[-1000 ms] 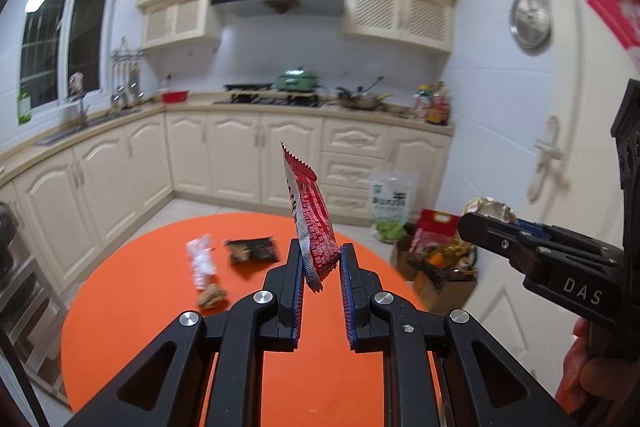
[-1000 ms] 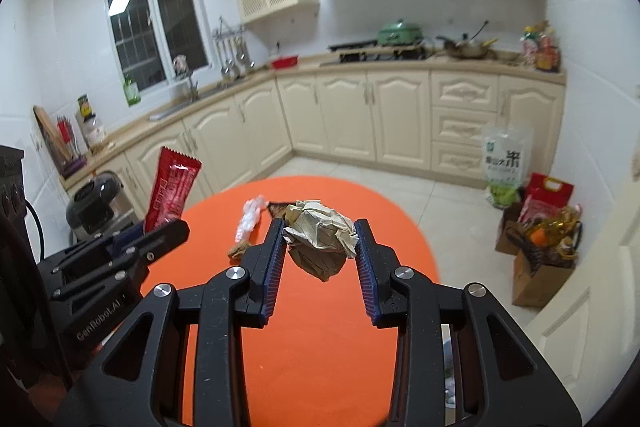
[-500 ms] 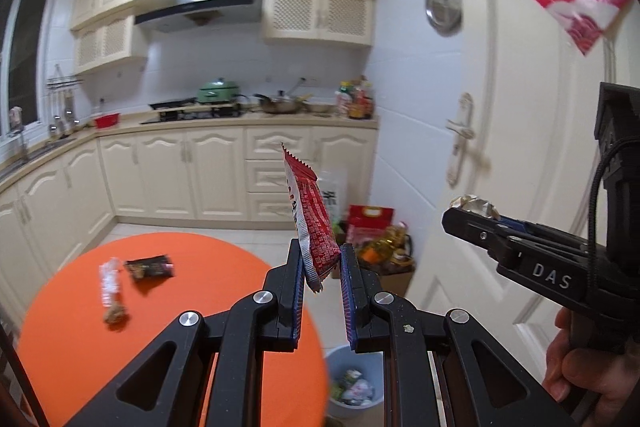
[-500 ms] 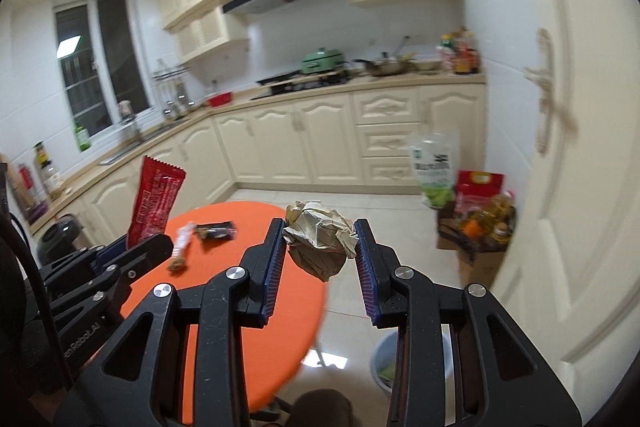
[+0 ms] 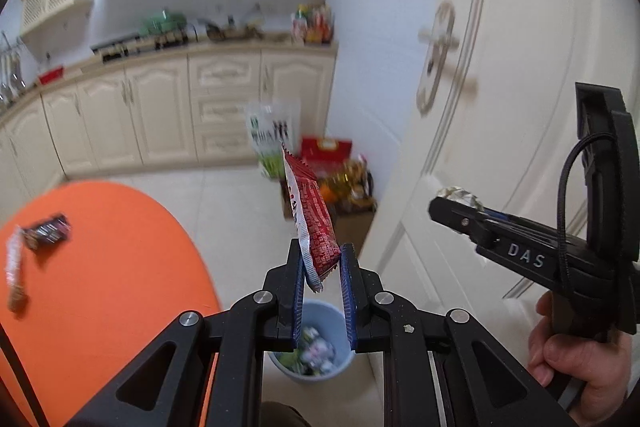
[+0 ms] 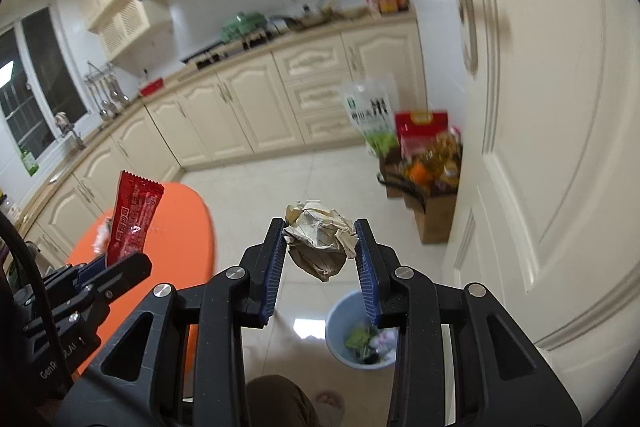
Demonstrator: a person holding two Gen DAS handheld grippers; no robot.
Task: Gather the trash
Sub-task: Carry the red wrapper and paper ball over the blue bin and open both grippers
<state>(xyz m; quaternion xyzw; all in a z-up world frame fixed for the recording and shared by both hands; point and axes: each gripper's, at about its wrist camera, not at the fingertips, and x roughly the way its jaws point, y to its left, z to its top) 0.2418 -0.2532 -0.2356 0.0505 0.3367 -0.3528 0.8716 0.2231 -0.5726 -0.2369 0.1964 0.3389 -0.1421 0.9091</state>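
My left gripper [image 5: 320, 263] is shut on a red snack wrapper [image 5: 310, 215], held upright; the wrapper also shows in the right wrist view [image 6: 134, 217]. My right gripper [image 6: 320, 239] is shut on a crumpled paper ball [image 6: 320, 241], which peeks out in the left wrist view [image 5: 458, 194]. A pale blue trash bin [image 5: 308, 367] with litter inside stands on the floor directly below my left gripper, and below and slightly right of my right gripper [image 6: 360, 331]. A dark wrapper [image 5: 48, 229] and a white wrapper [image 5: 14, 267] lie on the orange round table [image 5: 100, 287].
A white door [image 5: 500, 87] stands close on the right. Boxes and bags of groceries [image 5: 340, 183] sit on the floor by the door. Cream cabinets [image 5: 160, 115] line the far wall. The person's leg [image 6: 276, 403] is below the grippers.
Both grippers have swung right off the table and tilted down. The trash bin has come into view beneath them. Both loads remain held.
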